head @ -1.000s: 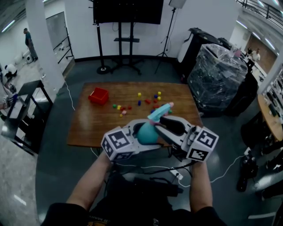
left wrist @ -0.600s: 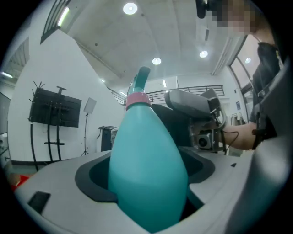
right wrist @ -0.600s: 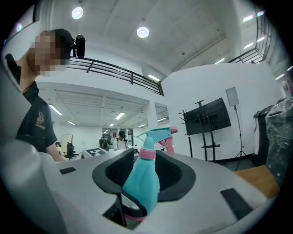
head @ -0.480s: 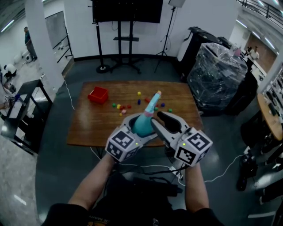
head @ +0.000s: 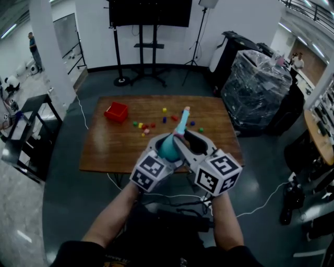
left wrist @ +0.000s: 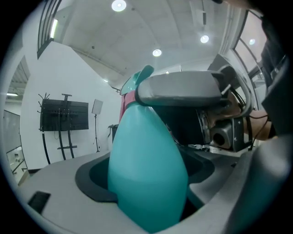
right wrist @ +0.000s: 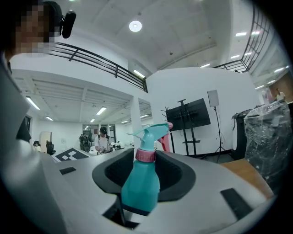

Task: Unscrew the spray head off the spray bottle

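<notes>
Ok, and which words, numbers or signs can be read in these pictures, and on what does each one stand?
No readable text in any view.
Bottle: plain teal, no label seen.
Left cube and right cube: black-and-white square patterns only, no letters or digits.
Screen: dark, nothing shown.

Head view looks down — gripper views share bottle (head: 169, 147).
</notes>
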A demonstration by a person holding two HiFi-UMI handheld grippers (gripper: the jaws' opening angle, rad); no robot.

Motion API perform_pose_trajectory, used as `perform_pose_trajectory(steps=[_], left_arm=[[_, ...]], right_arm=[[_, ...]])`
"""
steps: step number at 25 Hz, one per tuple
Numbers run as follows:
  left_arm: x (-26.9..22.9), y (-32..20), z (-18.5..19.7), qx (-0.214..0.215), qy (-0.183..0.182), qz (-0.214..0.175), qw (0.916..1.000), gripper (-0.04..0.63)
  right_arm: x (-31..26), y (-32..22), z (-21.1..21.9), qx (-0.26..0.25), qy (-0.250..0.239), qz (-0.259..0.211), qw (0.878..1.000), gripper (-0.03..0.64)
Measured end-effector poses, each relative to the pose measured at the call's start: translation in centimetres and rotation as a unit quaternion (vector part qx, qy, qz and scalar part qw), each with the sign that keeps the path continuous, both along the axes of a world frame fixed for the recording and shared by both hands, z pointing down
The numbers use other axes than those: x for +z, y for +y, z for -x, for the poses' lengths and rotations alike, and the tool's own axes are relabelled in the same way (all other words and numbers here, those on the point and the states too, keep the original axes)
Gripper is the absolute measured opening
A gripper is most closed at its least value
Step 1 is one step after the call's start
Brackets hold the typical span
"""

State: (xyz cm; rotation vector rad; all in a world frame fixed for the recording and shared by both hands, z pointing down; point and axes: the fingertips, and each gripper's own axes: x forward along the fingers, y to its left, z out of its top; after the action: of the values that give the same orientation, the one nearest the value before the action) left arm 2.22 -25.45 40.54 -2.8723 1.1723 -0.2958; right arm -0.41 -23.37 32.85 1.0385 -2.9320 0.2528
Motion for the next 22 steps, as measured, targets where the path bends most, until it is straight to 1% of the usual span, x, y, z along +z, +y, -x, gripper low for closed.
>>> perform_pose_trajectory(steps=[2,5,12,16,19,22], left_arm=[[0.1,0.1,0.0,0.002,-0.003,-0.001,1.0,0.426],[0.0,0.3,-0.3,0.014,-0.004,-0.001,0.9999,0.426],[-1.0,1.9,-1.1,0.081,0.004,-0.002,0.9967,0.426],[-1.4,3.2,-1.9,0.129,0.012,-0.001,0.9915,0.426],[-1.6,4.3,-2.3,0.167,0.009,-0.002,0.986,0.426],[-2.0,5.0,-2.2,0.196,0.015,0.001,0.9805,0.426]], right_arm=[[0.1,0.0,0.0,-0.001,0.004,-0.003,1.0,0.147],[0.1,0.2,0.0,-0.018,0.008,-0.011,1.0,0.147],[-0.9,1.1,-0.2,-0.09,-0.006,-0.023,0.996,0.156],[-1.1,2.0,-0.8,-0.144,-0.023,-0.023,0.989,0.156],[-1.4,2.8,-1.1,-0.185,-0.034,-0.023,0.982,0.155],[-1.7,3.2,-1.2,-0.219,-0.047,-0.017,0.974,0.149]])
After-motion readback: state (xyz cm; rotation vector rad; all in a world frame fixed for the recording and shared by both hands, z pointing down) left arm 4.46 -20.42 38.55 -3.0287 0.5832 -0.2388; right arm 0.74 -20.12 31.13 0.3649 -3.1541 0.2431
